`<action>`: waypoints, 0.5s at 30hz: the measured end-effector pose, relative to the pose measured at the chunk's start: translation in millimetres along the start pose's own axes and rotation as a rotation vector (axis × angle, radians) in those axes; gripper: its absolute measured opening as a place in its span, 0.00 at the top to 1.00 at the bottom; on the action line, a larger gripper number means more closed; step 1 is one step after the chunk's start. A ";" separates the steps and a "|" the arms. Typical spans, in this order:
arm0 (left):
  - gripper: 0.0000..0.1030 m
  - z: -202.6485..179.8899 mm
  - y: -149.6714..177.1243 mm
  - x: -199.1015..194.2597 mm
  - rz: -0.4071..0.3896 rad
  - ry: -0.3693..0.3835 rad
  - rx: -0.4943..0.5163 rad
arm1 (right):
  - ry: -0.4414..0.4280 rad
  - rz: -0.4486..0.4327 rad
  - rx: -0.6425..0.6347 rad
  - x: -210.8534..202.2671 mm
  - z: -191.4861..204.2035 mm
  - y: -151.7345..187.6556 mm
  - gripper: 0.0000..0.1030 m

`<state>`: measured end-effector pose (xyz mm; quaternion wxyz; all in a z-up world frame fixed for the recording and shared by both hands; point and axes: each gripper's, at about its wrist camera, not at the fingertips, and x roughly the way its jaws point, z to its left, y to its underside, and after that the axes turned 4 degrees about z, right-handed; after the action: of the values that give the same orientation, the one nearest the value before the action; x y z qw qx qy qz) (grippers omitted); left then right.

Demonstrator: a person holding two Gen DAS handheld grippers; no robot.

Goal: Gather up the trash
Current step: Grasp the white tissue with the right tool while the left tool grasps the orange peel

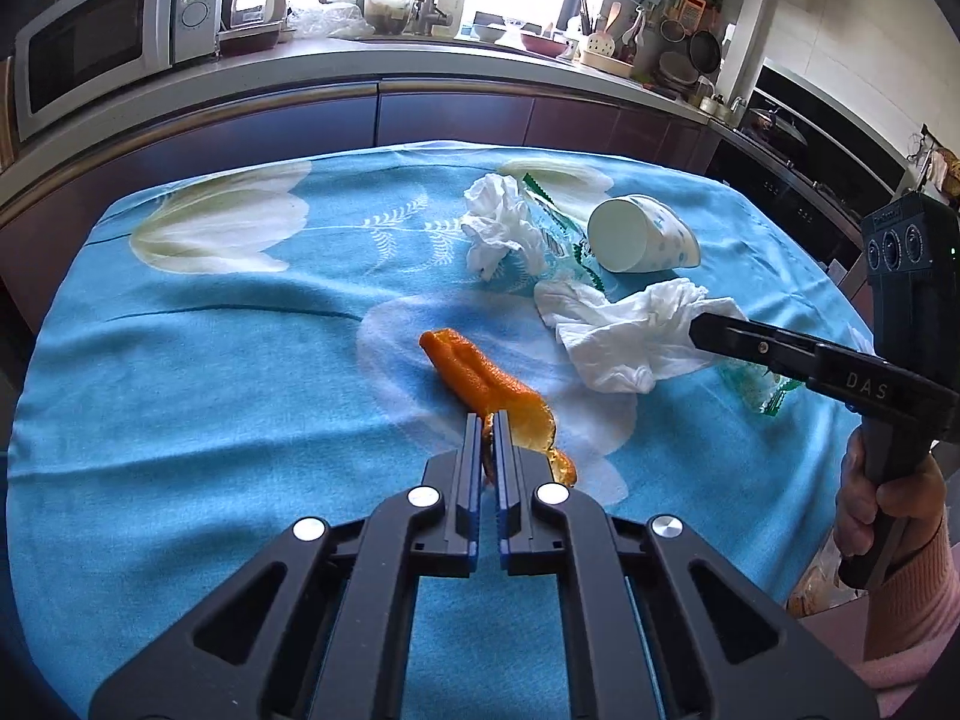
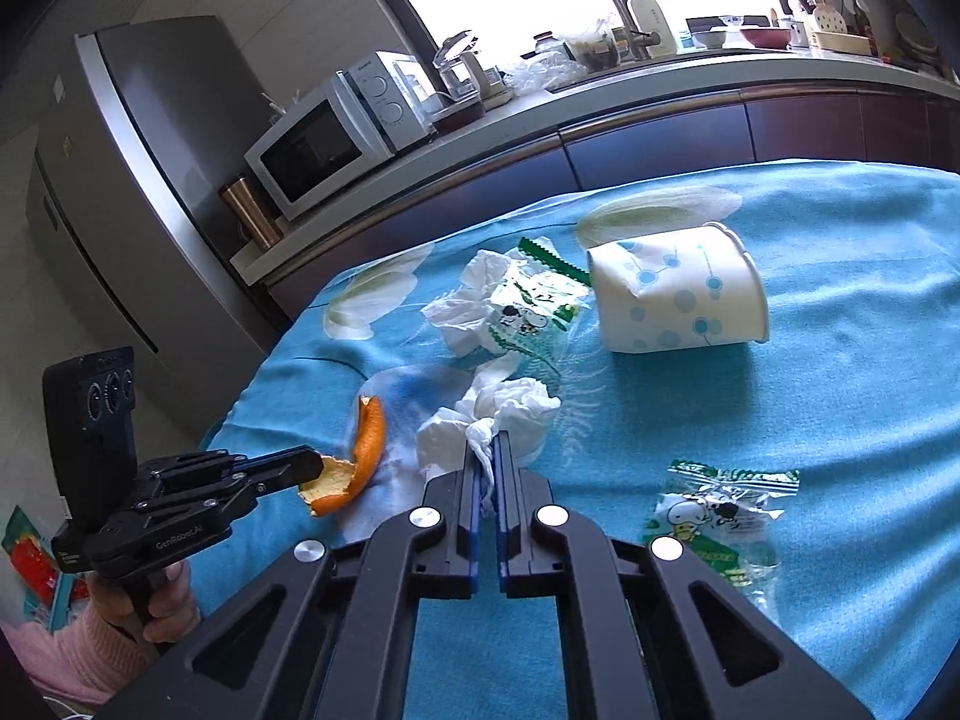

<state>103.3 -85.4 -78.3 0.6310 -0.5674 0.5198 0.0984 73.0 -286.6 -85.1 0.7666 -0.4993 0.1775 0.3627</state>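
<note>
while both grippers bite into scraps on the table, the scene reads as follows:

tablecloth [image 1: 180, 372]: blue with white flower prints, spread under both pairs of fingers and under all the trash.

paper cup [image 2: 678, 294]: white with blue dots, on its side, dented near the base, well beyond the right fingers and a little to their right; mouth turned to the right in the right wrist view.

left gripper [image 1: 487, 420]: fingers almost fully closed, pinching the near end of the orange peel [image 1: 480, 375]; the rest of the peel stretches away ahead of the fingertips and slightly left.

right gripper [image 2: 487, 441]: fingers drawn nearly together, clamped on a twisted end of the near tissue [image 2: 510, 414]; the crumpled bulk sits just past the fingertips.

far tissue [image 2: 465, 306]: crumpled, well ahead of the right fingers, touching the far wrapper.

far wrapper [image 2: 534, 312]: clear plastic with green zigzag edges and a cartoon dog print, between the far tissue and the paper cup.

near wrapper [image 2: 720, 510]: same print, flat on the cloth just right of the right fingers, partly behind the gripper body.

hands: a hand with a pink sleeve [image 1: 918, 594] grips each handle.
</note>
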 end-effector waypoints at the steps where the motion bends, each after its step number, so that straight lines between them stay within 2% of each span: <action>1: 0.95 1.6 2.5 -0.7 0.003 0.000 0.000 | -0.006 0.007 -0.007 0.4 3.0 1.0 0.97; 2: 0.95 2.5 5.3 -0.3 0.005 -0.007 -0.004 | -0.005 0.014 -0.016 1.2 6.0 2.3 0.97; 4: 0.85 4.6 8.1 0.6 0.010 -0.016 -0.002 | 0.023 0.023 -0.036 3.3 10.3 4.4 0.92; 5: 0.84 5.0 9.5 1.6 0.012 -0.022 -0.002 | 0.041 0.025 -0.041 4.4 11.5 5.4 0.90; 7: 0.71 5.4 10.8 3.8 0.024 -0.012 -0.005 | 0.064 0.023 -0.036 4.7 10.8 6.3 0.78; 9: 0.63 4.0 12.6 4.9 0.024 -0.013 -0.002 | 0.096 0.011 -0.036 3.5 9.5 5.5 0.69; 12: 0.63 0.3 14.1 7.5 0.029 -0.015 0.015 | 0.129 -0.006 -0.039 1.2 7.6 2.5 0.62; 14: 0.63 0.0 14.7 9.7 0.034 -0.010 0.011 | 0.138 -0.013 -0.044 1.6 7.8 -0.1 0.53; 15: 0.67 -0.5 14.3 10.2 0.034 -0.007 0.009 | 0.141 -0.013 -0.046 3.3 7.4 -1.7 0.51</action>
<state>97.3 -85.7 -94.8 0.6337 -0.5553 0.5275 0.1086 75.8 -279.2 -82.9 0.7429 -0.5422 0.2193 0.3257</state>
